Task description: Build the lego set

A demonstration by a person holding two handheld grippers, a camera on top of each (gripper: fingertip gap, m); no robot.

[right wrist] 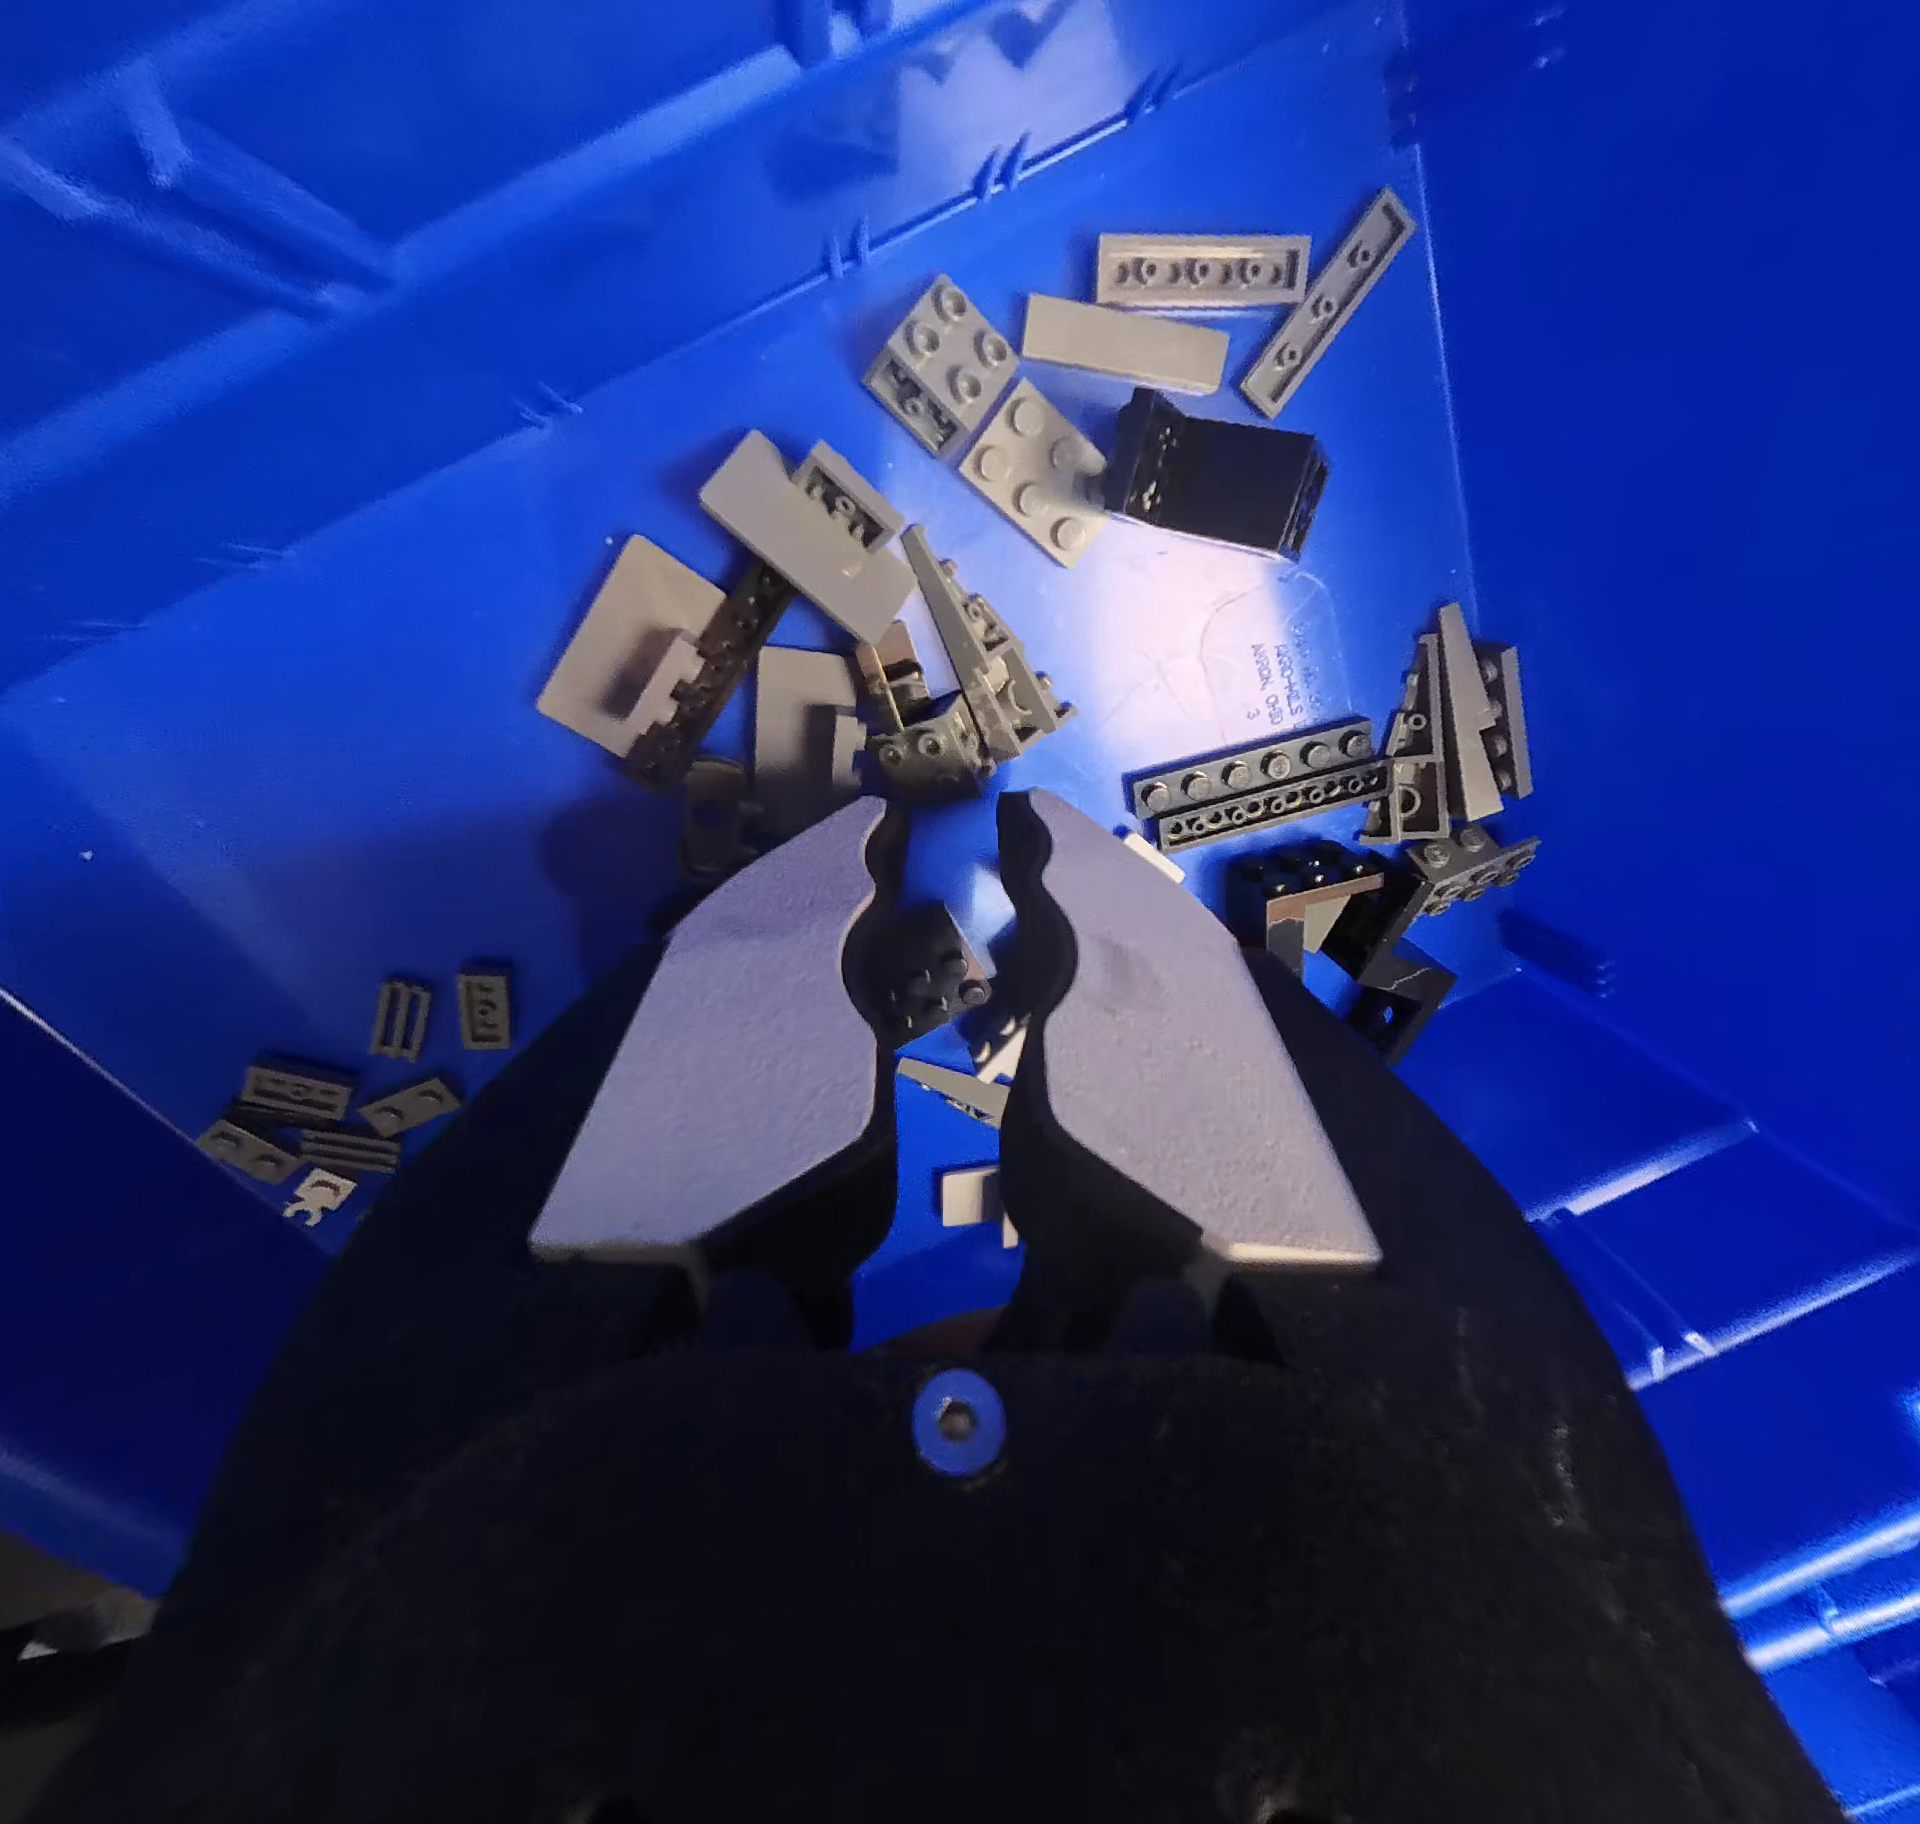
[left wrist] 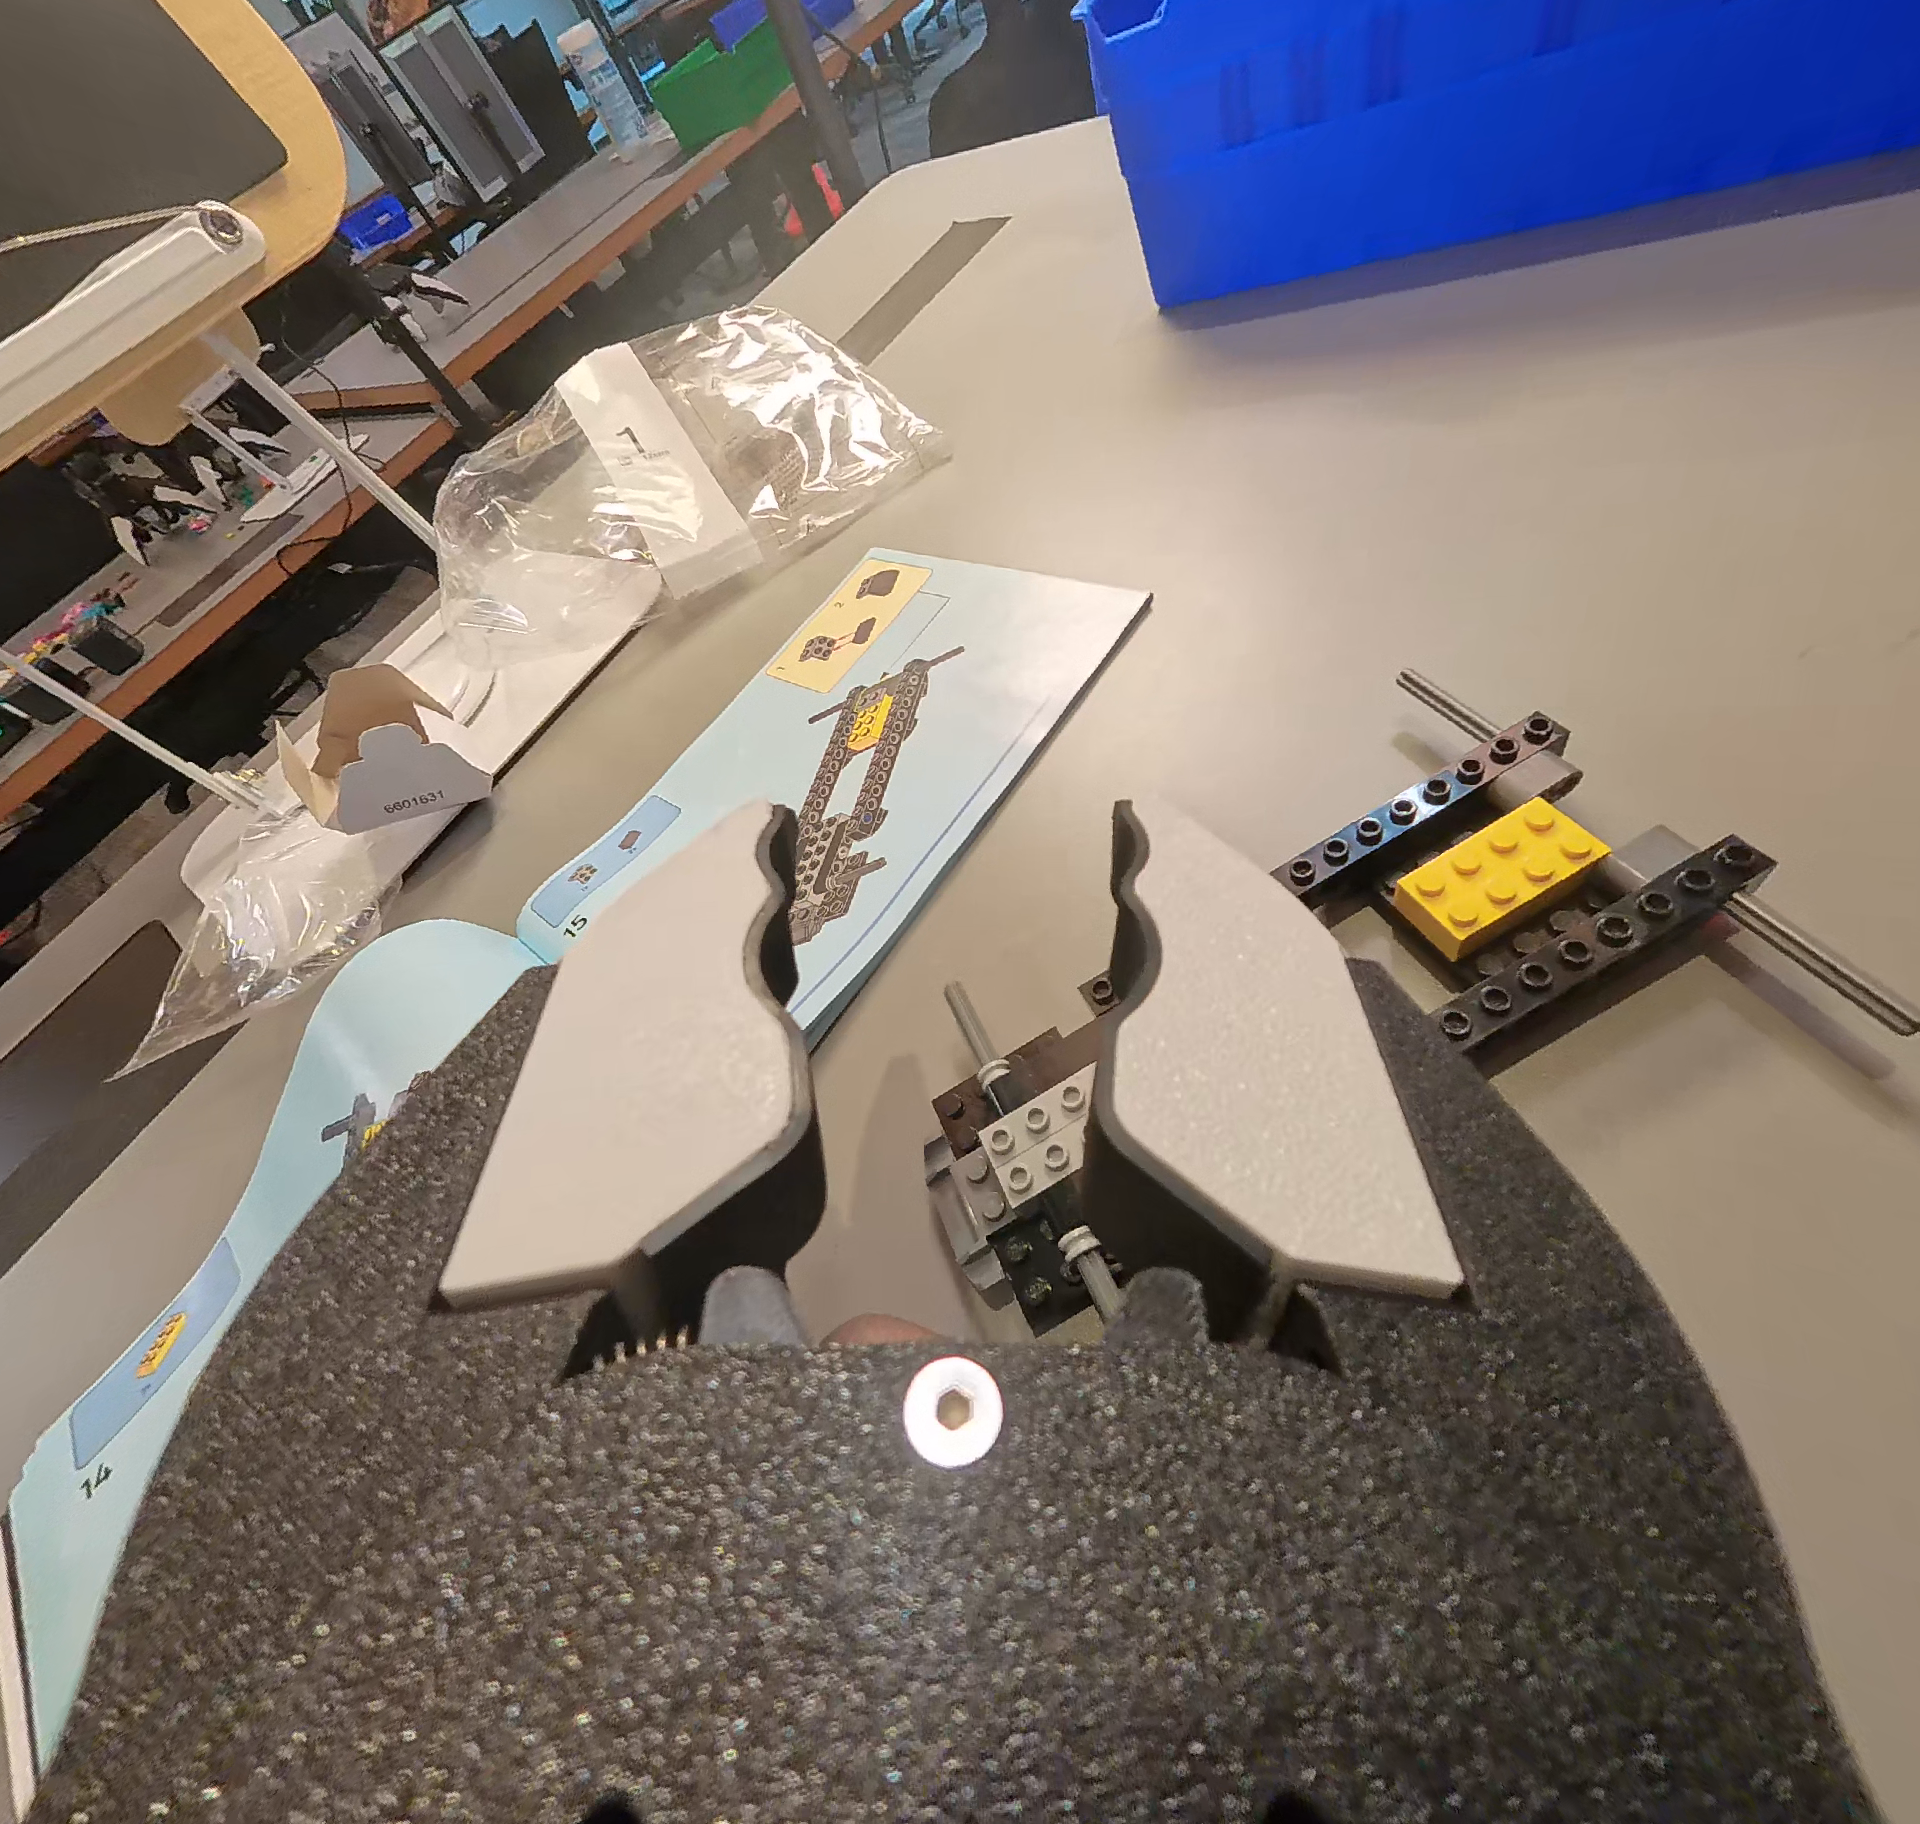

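The left gripper (left wrist: 945, 901) hovers over the grey bench (left wrist: 1351, 527) with its fingers (left wrist: 665, 1026) spread wide and nothing between them. Below the gap, close to the right finger, lies a small brick assembly (left wrist: 1023, 1161) of grey and black pieces on a thin axle. Ahead and to the left is an open instruction booklet (left wrist: 935, 725) with pale blue pages. To the right, near the fingers but apart from them, lies a frame (left wrist: 1507, 891) of two black studded beams joined by a yellow brick (left wrist: 1501, 875) and crossed by a grey rod (left wrist: 1797, 964). Farther off are clear plastic bags (left wrist: 665, 465), a torn cardboard box (left wrist: 384, 766), and a blue bin (left wrist: 1507, 101) at the far right.

The right gripper (right wrist: 951, 818) reaches down into the blue bin (right wrist: 416, 424), whose floor is strewn with loose grey and black pieces. Its fingers (right wrist: 748, 1026) stand narrowly apart. A small dark studded piece (right wrist: 940, 979) sits in the rounded hollow between them, well back from the tips; whether the pads press on it cannot be told. Just beyond the fingertips is a heap of grey plates and wedges (right wrist: 831, 652). A grey studded beam (right wrist: 1257, 782) lies to the right, a black brick (right wrist: 1216, 475) farther away, and small flat plates (right wrist: 343, 1099) lie to the left.
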